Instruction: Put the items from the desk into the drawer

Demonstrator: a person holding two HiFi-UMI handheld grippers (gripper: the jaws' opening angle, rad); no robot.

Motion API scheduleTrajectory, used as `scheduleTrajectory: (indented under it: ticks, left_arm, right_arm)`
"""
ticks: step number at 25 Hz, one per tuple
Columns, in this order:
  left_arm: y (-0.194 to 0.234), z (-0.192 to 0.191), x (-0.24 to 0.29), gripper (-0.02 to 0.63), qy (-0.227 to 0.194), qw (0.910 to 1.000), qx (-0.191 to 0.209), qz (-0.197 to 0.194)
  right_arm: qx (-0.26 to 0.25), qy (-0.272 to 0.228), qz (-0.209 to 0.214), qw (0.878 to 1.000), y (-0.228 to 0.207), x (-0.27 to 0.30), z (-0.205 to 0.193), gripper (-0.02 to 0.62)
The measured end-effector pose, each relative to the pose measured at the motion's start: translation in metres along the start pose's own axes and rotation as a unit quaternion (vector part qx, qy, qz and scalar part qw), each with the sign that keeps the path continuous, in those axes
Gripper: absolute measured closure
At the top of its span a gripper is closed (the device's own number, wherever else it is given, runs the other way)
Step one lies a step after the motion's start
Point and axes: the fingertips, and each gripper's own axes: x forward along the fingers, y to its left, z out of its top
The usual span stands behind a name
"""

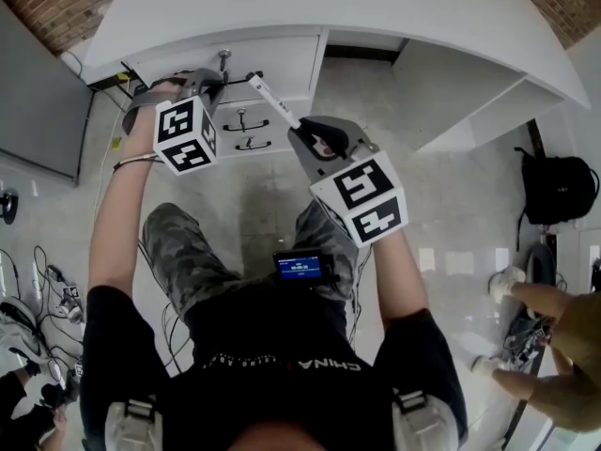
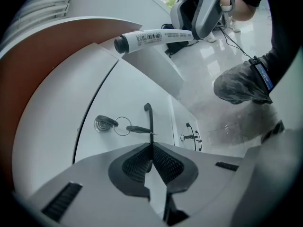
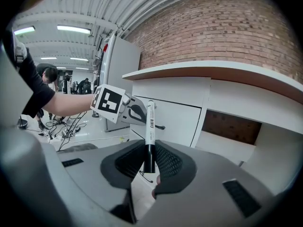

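Observation:
A white marker with a black cap stands upright between the jaws of my right gripper, which is shut on it. In the head view the marker points toward the white drawer unit under the desk. My left gripper sits at the top drawer; its jaws are shut on that drawer's thin dark handle, just below my left gripper's view of a key in the lock. The drawer front looks closed.
Two lower drawers with dark handles sit below the top one. A black backpack and another person are at the right. Cables lie on the floor at the left, by a grey cabinet.

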Motion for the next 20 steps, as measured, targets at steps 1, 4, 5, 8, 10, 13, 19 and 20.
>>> scheduleTrajectory:
  ticks: [1, 4, 5, 8, 10, 13, 19, 20]
  left_arm:
    - [-0.001, 0.000, -0.001, 0.578, 0.000, 1.0000, 0.001, -0.002]
    - [-0.007, 0.002, -0.008, 0.578, 0.003, 1.0000, 0.005, -0.007]
    - [-0.009, 0.002, -0.010, 0.580, 0.003, 0.9999, 0.006, -0.008]
    - [-0.013, 0.004, -0.016, 0.580, 0.007, 1.0000, 0.005, -0.003]
    - [-0.014, 0.004, -0.019, 0.580, 0.011, 0.9999, 0.003, -0.001]
    - [-0.019, 0.005, -0.025, 0.580, 0.006, 1.0000, -0.005, 0.001]
    - [-0.036, 0.011, -0.046, 0.578, -0.007, 0.9999, -0.013, 0.002]
    - [-0.040, 0.012, -0.050, 0.578, -0.009, 0.9999, -0.014, 0.003]
  right_arm:
    - [-0.001, 0.002, -0.001, 1.000, -0.001, -0.002, -0.001, 0.523]
    - [-0.002, 0.005, 0.001, 1.000, 0.001, -0.007, -0.001, 0.523]
    - [-0.002, 0.004, 0.004, 1.000, 0.003, -0.009, 0.000, 0.523]
    - [-0.007, 0.001, 0.010, 1.000, 0.007, -0.013, 0.006, 0.525]
    - [-0.012, 0.002, 0.012, 1.000, 0.008, -0.016, 0.009, 0.523]
    - [-0.015, 0.000, 0.018, 1.000, 0.010, -0.021, 0.013, 0.523]
    - [-0.013, -0.006, 0.040, 0.999, 0.016, -0.027, 0.022, 0.523]
    - [-0.015, -0.005, 0.042, 0.999, 0.017, -0.028, 0.023, 0.524]
